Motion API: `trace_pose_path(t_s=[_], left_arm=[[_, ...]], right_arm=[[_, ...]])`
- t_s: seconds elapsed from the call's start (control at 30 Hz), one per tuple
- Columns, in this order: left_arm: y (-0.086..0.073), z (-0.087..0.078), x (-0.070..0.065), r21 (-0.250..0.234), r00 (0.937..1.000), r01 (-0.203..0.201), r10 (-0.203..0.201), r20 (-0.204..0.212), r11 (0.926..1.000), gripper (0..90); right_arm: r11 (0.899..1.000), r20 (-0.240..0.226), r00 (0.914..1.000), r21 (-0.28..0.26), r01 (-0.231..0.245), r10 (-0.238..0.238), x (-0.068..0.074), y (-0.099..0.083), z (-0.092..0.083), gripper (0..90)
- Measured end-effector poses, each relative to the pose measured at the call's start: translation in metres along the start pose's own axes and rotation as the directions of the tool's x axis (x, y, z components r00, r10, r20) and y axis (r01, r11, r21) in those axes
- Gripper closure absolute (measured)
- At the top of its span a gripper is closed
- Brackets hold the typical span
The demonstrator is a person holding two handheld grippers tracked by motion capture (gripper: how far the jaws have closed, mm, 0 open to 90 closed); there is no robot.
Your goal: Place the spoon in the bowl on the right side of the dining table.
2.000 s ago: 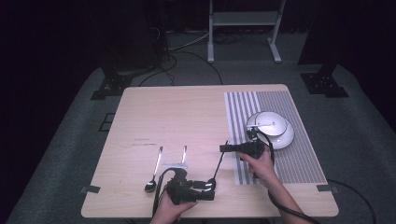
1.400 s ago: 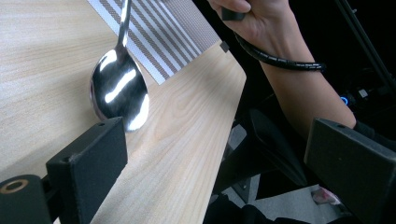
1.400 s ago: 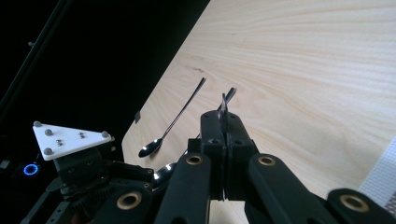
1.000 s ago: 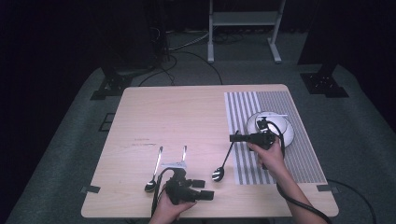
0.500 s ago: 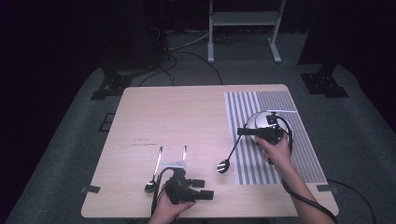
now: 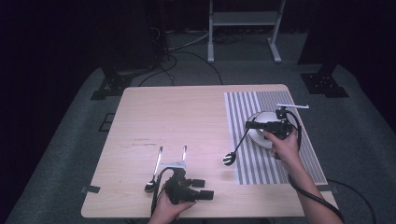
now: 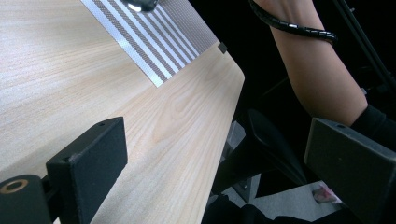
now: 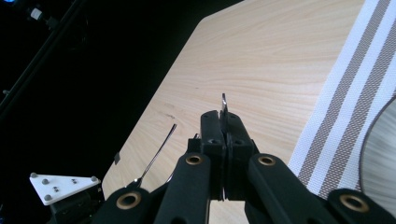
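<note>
My right gripper [image 6: 251, 125] is shut on the handle of a dark spoon [image 6: 236, 145], held above the left edge of the striped mat [image 6: 254, 161]. The spoon slants down and left, and its bowl [image 6: 228, 159] hangs just over the bare wood. In the right gripper view the jaws [image 8: 220, 122] are pressed together, with the handle's tip [image 8: 223, 100] poking out beyond them. A white plate [image 6: 262, 135] lies on the mat under that hand. My left gripper [image 6: 203, 189] rests open and empty near the table's front edge, its jaws [image 7: 219, 172] wide apart.
Two metal utensils lie side by side on the wood beside the left gripper, a spoon [image 6: 154, 171] and a second piece [image 6: 184, 153]. The table's right front corner [image 7: 224, 46] and a person's forearm [image 7: 317, 70] show in the left gripper view.
My right gripper has carried the spoon to the right and farther back, over the plate's left side. The left gripper has stayed in place.
</note>
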State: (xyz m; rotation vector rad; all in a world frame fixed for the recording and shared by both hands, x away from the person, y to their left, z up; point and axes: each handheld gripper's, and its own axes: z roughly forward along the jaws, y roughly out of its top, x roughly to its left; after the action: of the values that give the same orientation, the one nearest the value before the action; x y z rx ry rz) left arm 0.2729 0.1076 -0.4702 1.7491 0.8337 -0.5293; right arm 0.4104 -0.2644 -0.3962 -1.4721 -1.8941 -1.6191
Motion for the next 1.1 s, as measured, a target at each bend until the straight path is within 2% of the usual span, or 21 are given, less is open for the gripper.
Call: trace_pose_path(t_s=[0.67, 1.1], left_arm=[[0.0, -0.001, 0.0, -0.003, 1.0, -0.003, 0.003, -0.003, 1.0, 4.5], [0.0, 0.0, 0.0, 0.002, 1.0, -0.008, 0.008, -0.001, 1.0, 4.5]], right_arm=[[0.995, 0.066, 0.9976, -0.098, -0.017, 0.023, -0.01, 0.021, -0.032, 88.8], [0.983, 0.119, 0.9908, -0.179, -0.043, 0.065, -0.022, 0.03, -0.056, 88.7]])
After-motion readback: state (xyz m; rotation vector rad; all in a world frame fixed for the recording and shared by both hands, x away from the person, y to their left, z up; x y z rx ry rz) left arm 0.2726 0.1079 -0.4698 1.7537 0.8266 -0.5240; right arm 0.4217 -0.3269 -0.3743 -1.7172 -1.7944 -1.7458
